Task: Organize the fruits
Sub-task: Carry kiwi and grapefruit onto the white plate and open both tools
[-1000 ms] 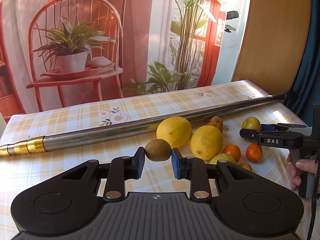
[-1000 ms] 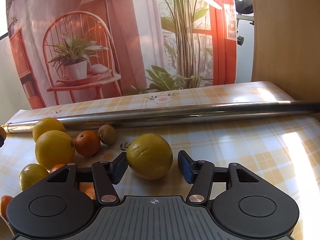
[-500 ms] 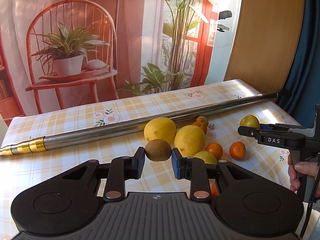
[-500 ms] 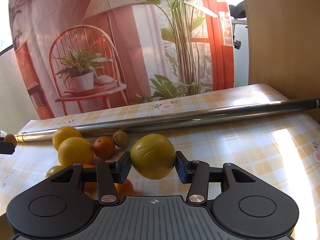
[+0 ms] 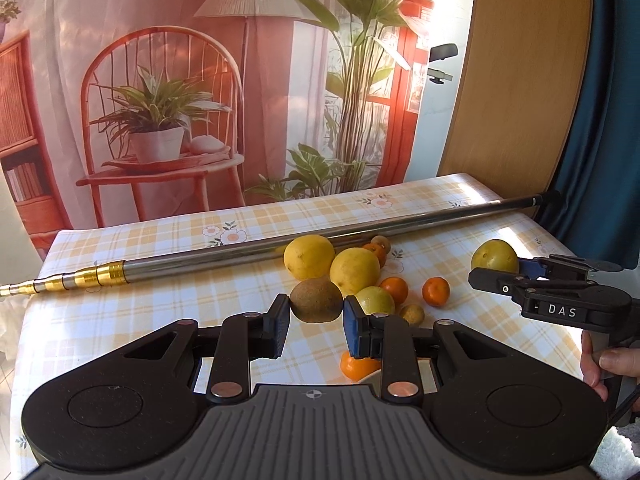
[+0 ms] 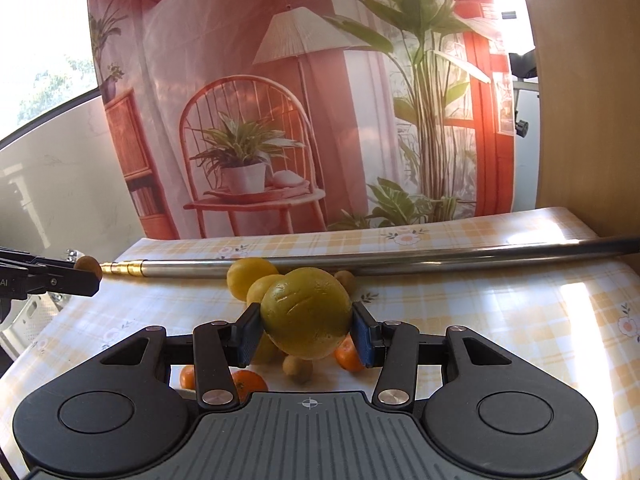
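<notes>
My left gripper (image 5: 316,316) is shut on a brown kiwi (image 5: 316,300), held above the checked tablecloth. My right gripper (image 6: 306,330) is shut on a scarred yellow-green citrus (image 6: 306,318), lifted over the fruit pile. From the left wrist view that right gripper (image 5: 496,274) shows at the right with the citrus (image 5: 494,255) in it. Left on the cloth are two big yellow lemons (image 5: 309,257) (image 5: 354,272), several small oranges (image 5: 435,291), a second kiwi (image 5: 381,243) and a small greenish citrus (image 5: 375,300).
A long steel pole (image 5: 248,251) with a gold telescopic end lies across the table behind the fruit. A printed backdrop (image 5: 200,80) hangs behind the table. A wooden panel (image 5: 520,80) and a blue curtain (image 5: 608,120) stand at the right. A hand (image 5: 600,364) holds the right gripper.
My right gripper closed on the yellow-green citrus and lifted it off the table. Both grippers rose and pulled back, the left one still holding its kiwi.
</notes>
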A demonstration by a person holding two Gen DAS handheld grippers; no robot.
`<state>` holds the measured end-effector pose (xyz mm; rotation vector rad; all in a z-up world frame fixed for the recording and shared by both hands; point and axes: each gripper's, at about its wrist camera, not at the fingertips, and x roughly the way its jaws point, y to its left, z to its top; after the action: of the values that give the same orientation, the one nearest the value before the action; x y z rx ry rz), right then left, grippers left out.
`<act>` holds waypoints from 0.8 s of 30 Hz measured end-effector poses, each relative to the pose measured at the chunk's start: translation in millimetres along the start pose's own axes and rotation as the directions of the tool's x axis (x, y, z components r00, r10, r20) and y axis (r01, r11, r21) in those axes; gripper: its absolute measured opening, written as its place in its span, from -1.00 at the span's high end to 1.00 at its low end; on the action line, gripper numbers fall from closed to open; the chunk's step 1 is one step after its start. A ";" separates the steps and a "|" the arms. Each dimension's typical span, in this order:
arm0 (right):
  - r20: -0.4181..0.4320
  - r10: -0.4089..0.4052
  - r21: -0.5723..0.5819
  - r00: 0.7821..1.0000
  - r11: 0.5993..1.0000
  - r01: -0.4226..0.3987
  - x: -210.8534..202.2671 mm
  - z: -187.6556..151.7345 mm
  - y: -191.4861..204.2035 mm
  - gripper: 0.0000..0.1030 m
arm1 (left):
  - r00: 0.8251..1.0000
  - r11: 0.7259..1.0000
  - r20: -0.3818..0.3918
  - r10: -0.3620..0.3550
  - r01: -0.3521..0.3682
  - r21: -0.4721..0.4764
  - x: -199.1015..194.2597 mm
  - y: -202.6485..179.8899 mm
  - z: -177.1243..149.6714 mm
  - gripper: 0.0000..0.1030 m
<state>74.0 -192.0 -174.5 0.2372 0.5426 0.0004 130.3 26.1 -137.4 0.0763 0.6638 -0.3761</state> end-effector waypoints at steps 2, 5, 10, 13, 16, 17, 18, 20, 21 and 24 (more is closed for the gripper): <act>-0.007 0.015 -0.002 1.000 1.000 -0.015 -8.1 -5.3 6.0 0.16 | 1.000 1.000 0.006 0.001 -0.001 -0.012 -9.7 -2.1 -4.6 0.41; -0.021 0.025 0.006 0.999 1.000 -0.025 -17.3 -16.4 12.9 0.16 | 1.000 0.999 0.003 0.007 -0.007 -0.034 -21.2 -6.9 -13.6 0.41; -0.063 0.037 -0.015 0.997 0.999 -0.038 -27.3 -35.7 23.8 0.16 | 1.000 0.998 -0.011 -0.006 0.005 -0.065 -29.2 -15.6 -35.1 0.41; -0.098 0.050 -0.005 0.994 0.999 -0.050 -29.8 -46.1 29.2 0.16 | 1.000 0.997 -0.030 -0.008 0.005 -0.082 -27.9 -20.1 -50.0 0.41; -0.124 0.055 -0.017 0.991 0.998 -0.058 -30.6 -55.8 35.9 0.16 | 0.999 0.997 -0.045 0.006 -0.009 -0.079 -24.1 -23.7 -63.5 0.41; -0.132 0.055 -0.022 0.990 0.998 -0.059 -30.4 -58.1 37.0 0.16 | 0.999 0.997 -0.053 0.008 -0.013 -0.078 -22.0 -24.5 -66.9 0.41; -0.138 0.056 -0.022 0.989 0.998 -0.060 -30.3 -60.5 37.9 0.16 | 0.998 0.997 -0.062 0.008 -0.013 -0.080 -19.8 -24.8 -70.0 0.41; -0.154 0.064 -0.011 0.986 0.998 -0.067 -28.7 -64.5 38.8 0.16 | 0.997 0.997 -0.079 0.003 -0.010 -0.080 -14.6 -25.6 -76.3 0.41; -0.161 0.068 -0.004 0.985 0.998 -0.070 -27.6 -66.1 39.5 0.16 | 0.996 0.997 -0.089 0.003 -0.010 -0.074 -12.3 -26.3 -79.7 0.41; -0.177 0.080 0.007 0.981 0.997 -0.080 -24.1 -67.8 41.8 0.16 | 0.994 0.998 -0.111 0.011 -0.017 -0.054 -5.6 -28.4 -87.1 0.41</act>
<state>21.2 -137.6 -209.1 0.2599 0.7100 0.1004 64.8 17.9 -201.1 0.0499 0.7828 -0.3413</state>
